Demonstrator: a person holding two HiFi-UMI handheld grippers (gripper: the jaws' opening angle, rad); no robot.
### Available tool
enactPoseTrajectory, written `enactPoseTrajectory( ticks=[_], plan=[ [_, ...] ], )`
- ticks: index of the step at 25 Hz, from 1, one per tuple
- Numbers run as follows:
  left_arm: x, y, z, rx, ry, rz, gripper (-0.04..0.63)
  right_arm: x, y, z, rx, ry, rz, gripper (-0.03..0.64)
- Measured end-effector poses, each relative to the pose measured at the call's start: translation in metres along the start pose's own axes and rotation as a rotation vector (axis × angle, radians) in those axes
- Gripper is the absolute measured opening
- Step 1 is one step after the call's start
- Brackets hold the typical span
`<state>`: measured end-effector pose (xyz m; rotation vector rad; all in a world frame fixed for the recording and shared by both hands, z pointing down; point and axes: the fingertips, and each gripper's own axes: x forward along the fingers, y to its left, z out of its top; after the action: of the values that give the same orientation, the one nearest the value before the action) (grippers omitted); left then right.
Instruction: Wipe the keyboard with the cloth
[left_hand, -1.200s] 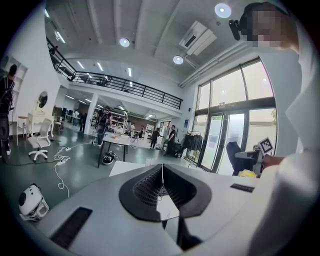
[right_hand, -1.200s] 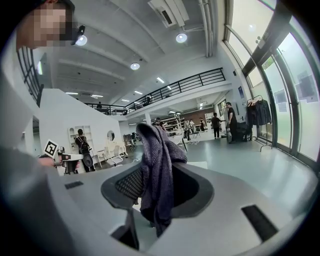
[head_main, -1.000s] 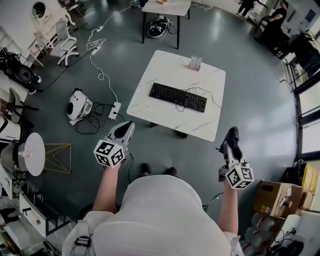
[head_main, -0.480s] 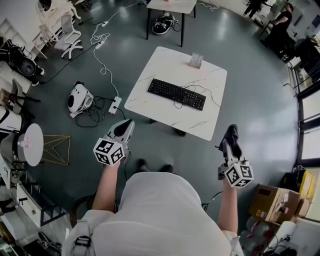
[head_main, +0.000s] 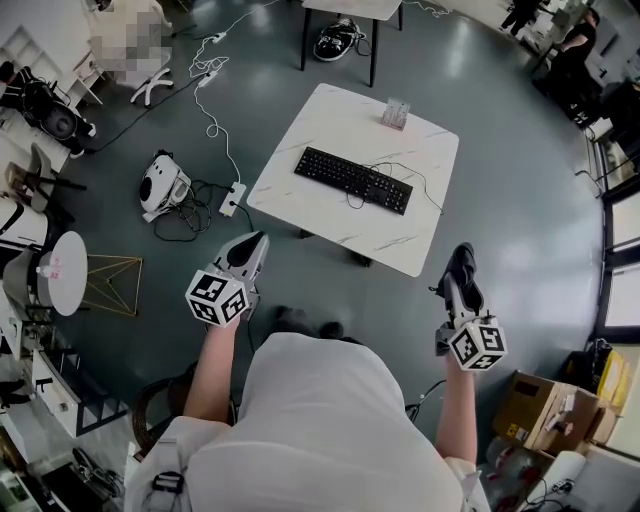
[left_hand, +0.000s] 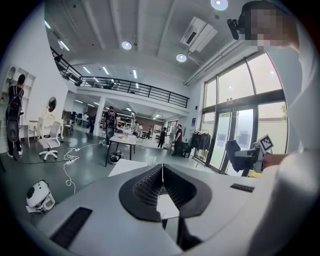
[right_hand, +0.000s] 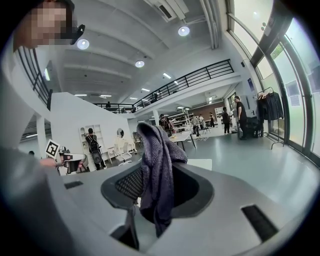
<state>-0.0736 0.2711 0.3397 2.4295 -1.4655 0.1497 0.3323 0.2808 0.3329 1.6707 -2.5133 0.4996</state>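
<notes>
The right gripper (right_hand: 159, 192) is clamping its jaws on the dark knitted cloth (right_hand: 155, 155); the left gripper (left_hand: 161, 172) is carrying nothing, jaws together. The black keyboard (head_main: 353, 180) is lying crosswise on the white table (head_main: 400, 245) ahead (well apart from both grippers).

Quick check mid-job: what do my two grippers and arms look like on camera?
The left gripper and right gripper are both pale grey shells with black ribbed jaw pads and black slots on top. Each carries a cube of black-and-white square markers at the rear. The person wears a white short-sleeved top; the forearms are uncovered.
</notes>
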Motion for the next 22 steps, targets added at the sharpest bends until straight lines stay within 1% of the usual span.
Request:
enactPoseTrajectory(
  ticks=[6, 11, 16, 22],
  plan=[
    [0.006, 0.001, -0.002, -0.009, 0.005, 0.009, 0.015, 0.009, -0.004, -0.002, 0.002, 0.015, 0.007, 0.158],
    [0.018, 0.01, -0.003, -0.018, 0.012, 0.005, 0.015, 0.022, -0.005, 0.001, 0.003, 0.005, 0.016, 0.158],
    [0.04, 0.027, -0.001, -0.024, 0.026, -0.022, 0.015, 0.041, -0.003, 0.0, 0.006, 0.017, -0.014, 0.158],
    [0.078, 0.046, 0.01, -0.001, 0.042, -0.08, 0.015, 0.066, -0.004, 0.005, 0.022, 0.015, -0.06, 0.158]
  ],
)
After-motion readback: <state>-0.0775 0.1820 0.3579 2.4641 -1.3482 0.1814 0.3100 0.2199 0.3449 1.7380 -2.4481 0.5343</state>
